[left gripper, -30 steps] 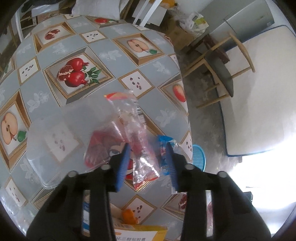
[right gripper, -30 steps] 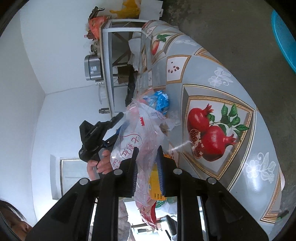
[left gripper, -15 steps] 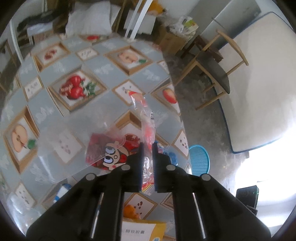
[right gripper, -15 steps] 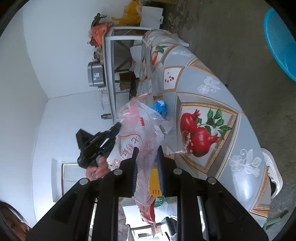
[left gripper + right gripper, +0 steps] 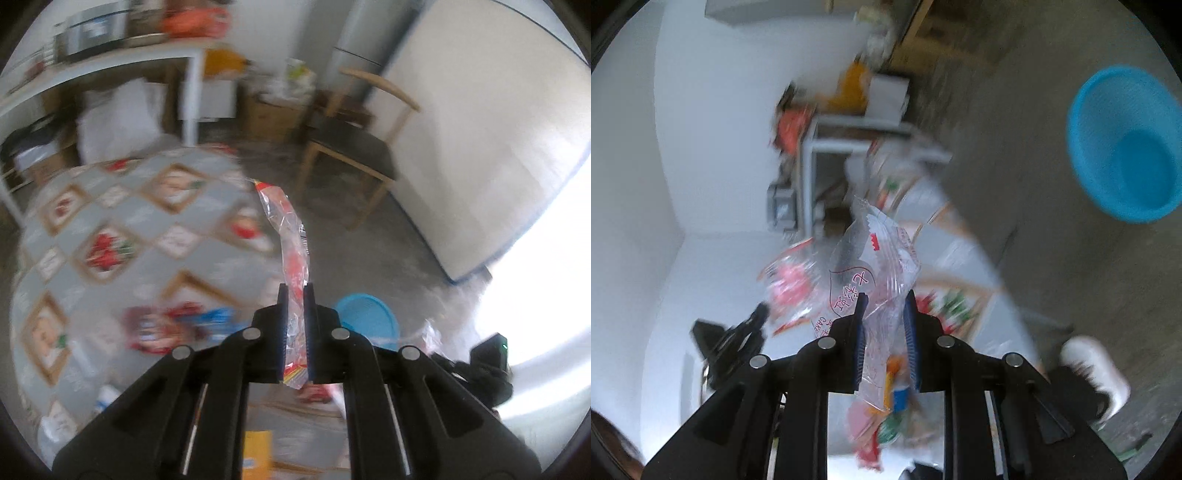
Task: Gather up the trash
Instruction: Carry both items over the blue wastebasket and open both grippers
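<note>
My left gripper (image 5: 294,295) is shut on a clear plastic wrapper with red print (image 5: 290,236), held up in the air past the table's edge. My right gripper (image 5: 884,306) is shut on a clear plastic bag with red lettering (image 5: 875,258). A blue basket (image 5: 365,321) stands on the floor below the left gripper; it also shows in the right wrist view (image 5: 1126,144) at the upper right. More wrappers, red and blue (image 5: 177,325), lie blurred on the table (image 5: 110,221) at the left.
A wooden chair (image 5: 354,147) stands on the concrete floor beyond the table. A white mattress (image 5: 480,129) leans at the right. A yellow box (image 5: 255,458) lies near the bottom. A white shoe (image 5: 1097,373) is on the floor. Both views are motion-blurred.
My left gripper closed on the wrapper, lifted it off the table and swung right toward the blue basket. My right gripper kept its bag and turned toward the basket.
</note>
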The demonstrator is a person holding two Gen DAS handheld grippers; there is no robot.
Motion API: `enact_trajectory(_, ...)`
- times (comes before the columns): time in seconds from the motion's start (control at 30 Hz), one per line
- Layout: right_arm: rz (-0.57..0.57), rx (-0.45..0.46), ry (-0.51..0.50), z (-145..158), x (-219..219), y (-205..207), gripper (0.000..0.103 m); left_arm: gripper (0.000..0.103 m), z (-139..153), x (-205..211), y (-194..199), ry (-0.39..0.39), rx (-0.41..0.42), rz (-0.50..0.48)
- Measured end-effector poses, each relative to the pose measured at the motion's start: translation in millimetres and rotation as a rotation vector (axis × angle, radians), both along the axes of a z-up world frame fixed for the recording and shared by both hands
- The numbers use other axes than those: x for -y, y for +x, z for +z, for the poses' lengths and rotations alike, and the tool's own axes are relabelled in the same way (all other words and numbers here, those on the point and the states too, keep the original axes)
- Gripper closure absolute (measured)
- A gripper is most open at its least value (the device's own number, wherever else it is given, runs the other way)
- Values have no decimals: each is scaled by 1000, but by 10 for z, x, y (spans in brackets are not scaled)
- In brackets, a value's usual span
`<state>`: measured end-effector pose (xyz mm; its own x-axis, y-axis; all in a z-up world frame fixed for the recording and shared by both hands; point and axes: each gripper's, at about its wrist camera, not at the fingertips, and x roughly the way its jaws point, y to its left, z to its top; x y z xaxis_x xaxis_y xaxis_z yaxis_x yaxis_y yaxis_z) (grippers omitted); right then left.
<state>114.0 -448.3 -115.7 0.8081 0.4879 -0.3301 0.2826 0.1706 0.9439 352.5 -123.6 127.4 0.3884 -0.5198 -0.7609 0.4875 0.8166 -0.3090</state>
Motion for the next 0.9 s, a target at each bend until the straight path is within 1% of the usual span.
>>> enact_trajectory(0.07,-59,-42,-31,-55,193,-177,84,97,-91,365,-63,0,-26,-73)
enact_trajectory(0.17,-127,-123,-74,-174,454,-389,84,97,-404,993,-154,24,-99,-183)
enact_trajectory(0.2,-141,-148,-82,-225,521,-435,84,97,-563,1224,-179,38,-135,-214)
enact_trajectory(0.23,-157,-184,-96,-293,610,-478,84,97,-692,1371,-197,48,-162,-233)
enact_trajectory(0.3,-178,-236,-113,-419,744,-492,84,97,-1066,1767,-233,90,-226,-271)
enact_trajectory(0.4,-196,-310,-131,-630,940,-417,84,97,-1531,2235,-296,146,-284,-303)
enact_trajectory(0.5,-195,-390,-176,-798,1124,-239,84,97,-1882,2608,-302,182,-310,-317)
enact_trajectory(0.57,-183,-434,-219,-879,1238,-60,83,96,-2036,2830,-289,206,-306,-322)
enact_trajectory(0.6,-179,-447,-228,-909,1267,-10,81,96,-2113,2953,-278,213,-317,-309)
enact_trajectory(0.63,-159,-460,-245,-966,1337,111,81,95,-2180,3042,-258,207,-333,-304)
enact_trajectory(0.67,-146,-474,-261,-999,1407,209,79,87,-2249,3126,-241,201,-342,-301)
enact_trajectory(0.7,-136,-507,-293,-1047,1470,287,66,78,-2309,3200,-224,199,-352,-308)
enact_trajectory(0.73,-126,-541,-331,-1095,1504,329,57,53,-2352,3259,-209,209,-353,-319)
enact_trajectory(0.77,-116,-588,-387,-1151,1551,383,48,44,-2383,3276,-204,221,-340,-321)
enact_trajectory(0.8,-116,-616,-411,-1173,1575,391,48,44,-2378,3271,-204,224,-307,-305)
enact_trajectory(0.83,-129,-632,-422,-1191,1597,362,48,41,-2369,3248,-209,215,-301,-301)
enact_trajectory(0.87,-140,-629,-419,-1179,1602,331,48,37,-2358,3197,-203,206,-309,-304)
enact_trajectory(0.9,-159,-611,-401,-1190,1602,252,47,37,-2339,3155,-217,201,-314,-308)
